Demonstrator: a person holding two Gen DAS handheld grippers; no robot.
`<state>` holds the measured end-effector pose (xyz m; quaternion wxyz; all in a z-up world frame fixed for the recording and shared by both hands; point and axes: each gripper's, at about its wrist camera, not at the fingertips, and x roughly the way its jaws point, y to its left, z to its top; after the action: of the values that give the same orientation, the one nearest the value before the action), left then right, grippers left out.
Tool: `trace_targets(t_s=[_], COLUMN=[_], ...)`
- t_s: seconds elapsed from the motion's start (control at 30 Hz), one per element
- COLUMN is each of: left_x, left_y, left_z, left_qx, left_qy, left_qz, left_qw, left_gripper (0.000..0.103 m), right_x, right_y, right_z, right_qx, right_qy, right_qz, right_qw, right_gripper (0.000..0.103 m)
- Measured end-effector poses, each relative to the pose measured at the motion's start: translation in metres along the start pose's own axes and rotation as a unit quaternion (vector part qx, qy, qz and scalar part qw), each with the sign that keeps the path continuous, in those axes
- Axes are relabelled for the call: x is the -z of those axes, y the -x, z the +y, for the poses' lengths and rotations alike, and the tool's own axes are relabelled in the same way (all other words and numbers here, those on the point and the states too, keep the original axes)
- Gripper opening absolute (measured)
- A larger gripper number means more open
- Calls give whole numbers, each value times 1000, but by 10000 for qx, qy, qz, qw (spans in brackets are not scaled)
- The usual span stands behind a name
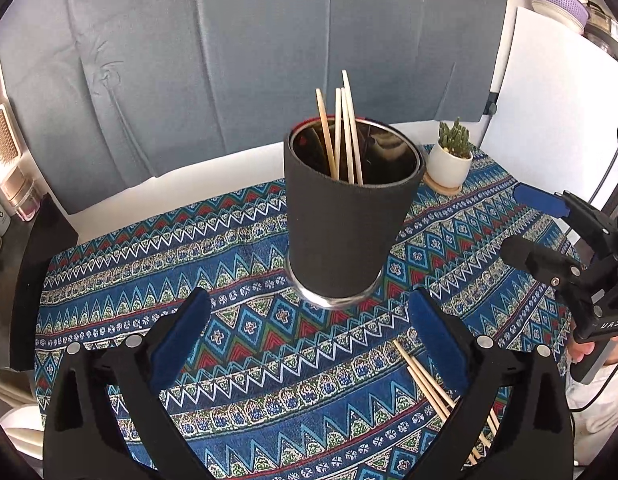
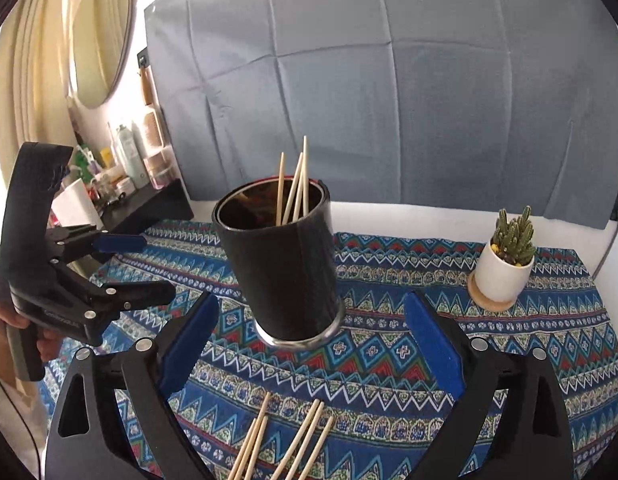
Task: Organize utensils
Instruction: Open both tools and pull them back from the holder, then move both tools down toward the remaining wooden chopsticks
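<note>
Both tools, left and right, gape wide, empty. Reaching carelessly could topple the tall black cylindrical holder or scatter the near loose wooden chopsticks.

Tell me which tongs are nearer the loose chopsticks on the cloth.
Right. The right tongs hang open just above the loose chopsticks; the left tongs, also open, sit farther left of them.
</note>
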<state>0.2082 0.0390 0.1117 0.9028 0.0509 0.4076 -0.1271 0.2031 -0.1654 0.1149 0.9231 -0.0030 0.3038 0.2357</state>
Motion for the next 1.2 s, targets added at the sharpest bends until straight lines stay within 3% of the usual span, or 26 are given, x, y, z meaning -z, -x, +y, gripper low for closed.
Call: trace_targets(t_s=[0.33,0.63,0.93,1.03,1.2], left_x=[44,86,104,111,114], left_y=[-35,-55,-57,-66,-66], left_z=[-19,-45,-60,-57,-60], left_qx=[215,500,601,764,739], left_qy=[13,53,14,232,114], left_qz=[553,940,684,709,497], left_qw=[9982,9943,9958,9943,9960], left_gripper=[97,97,97,97,97], right_x=[34,89,128,140,149], right_y=[-3,-25,-22,-20,-10], right_z=[-8,-25,-30,-32,-26], right_qx=[296,357,390,369,461], right_qy=[41,-327,-480,-542,-374], right_qz=[465,1454,1706,1655,1486], right_qw=[9985,9882,9834,9840,9871], right_gripper=[93,93,93,93,94])
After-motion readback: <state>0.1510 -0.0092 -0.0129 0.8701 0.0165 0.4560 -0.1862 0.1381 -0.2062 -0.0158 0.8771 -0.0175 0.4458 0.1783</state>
